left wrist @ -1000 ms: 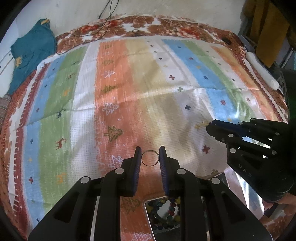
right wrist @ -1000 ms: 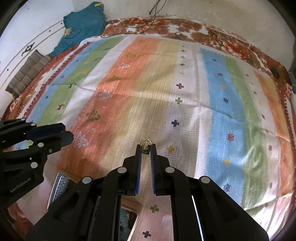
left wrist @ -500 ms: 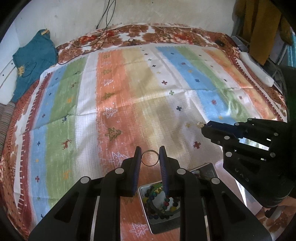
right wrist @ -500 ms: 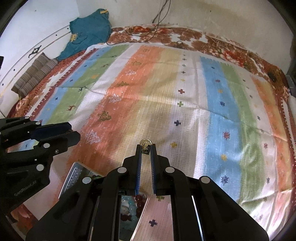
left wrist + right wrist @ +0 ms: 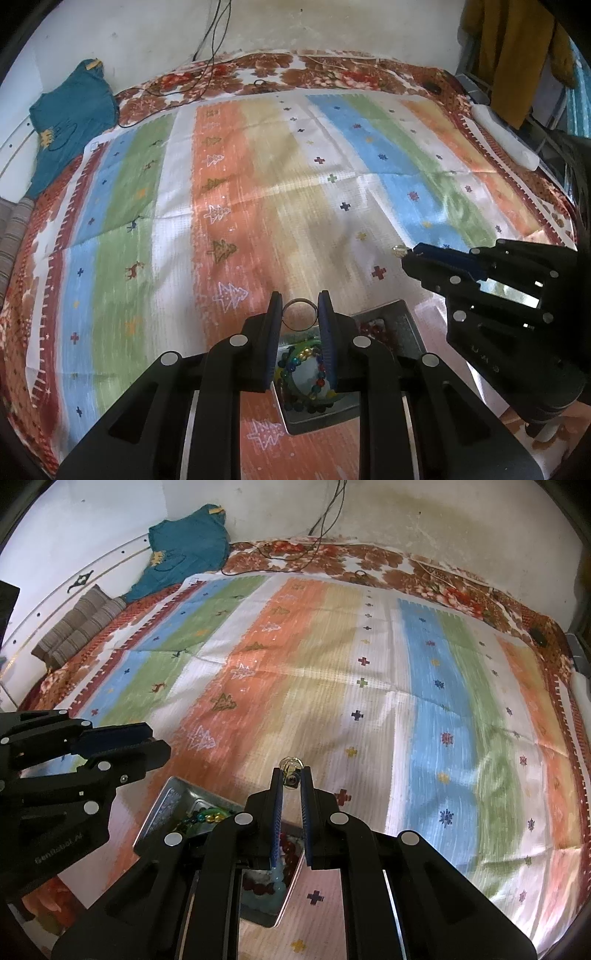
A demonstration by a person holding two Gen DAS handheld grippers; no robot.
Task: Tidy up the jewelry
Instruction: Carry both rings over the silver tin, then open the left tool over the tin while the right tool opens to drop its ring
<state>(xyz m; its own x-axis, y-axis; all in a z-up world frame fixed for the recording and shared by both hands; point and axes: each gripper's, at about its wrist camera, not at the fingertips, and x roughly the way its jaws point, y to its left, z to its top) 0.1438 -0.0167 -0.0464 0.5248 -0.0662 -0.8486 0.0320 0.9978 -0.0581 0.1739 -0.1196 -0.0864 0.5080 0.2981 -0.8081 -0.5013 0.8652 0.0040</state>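
My left gripper [image 5: 300, 301] is shut on a thin silver ring [image 5: 300, 314], held between its fingertips above a metal tray [image 5: 400, 314] with beaded bracelets [image 5: 301, 373] in it. My right gripper [image 5: 291, 771] is shut on a small gold ring [image 5: 291, 767] with a dark stone, held above the same tray [image 5: 173, 794], which holds red beads [image 5: 286, 843] and a pale blue bracelet [image 5: 271, 888]. Each gripper shows in the other's view: the right one at the right [image 5: 408, 254], the left one at the left [image 5: 159, 740].
A striped, patterned cloth [image 5: 258, 184] covers the bed. A teal garment [image 5: 70, 114] lies at the far left by the wall. Cables [image 5: 210, 44] run down the wall. A white cylinder [image 5: 506, 136] lies at the right edge. Striped cushions [image 5: 77, 624] sit far left.
Both grippers have pulled back and risen with their rings, so the tray with bracelets has come further into view beneath them. Neither grip has changed.
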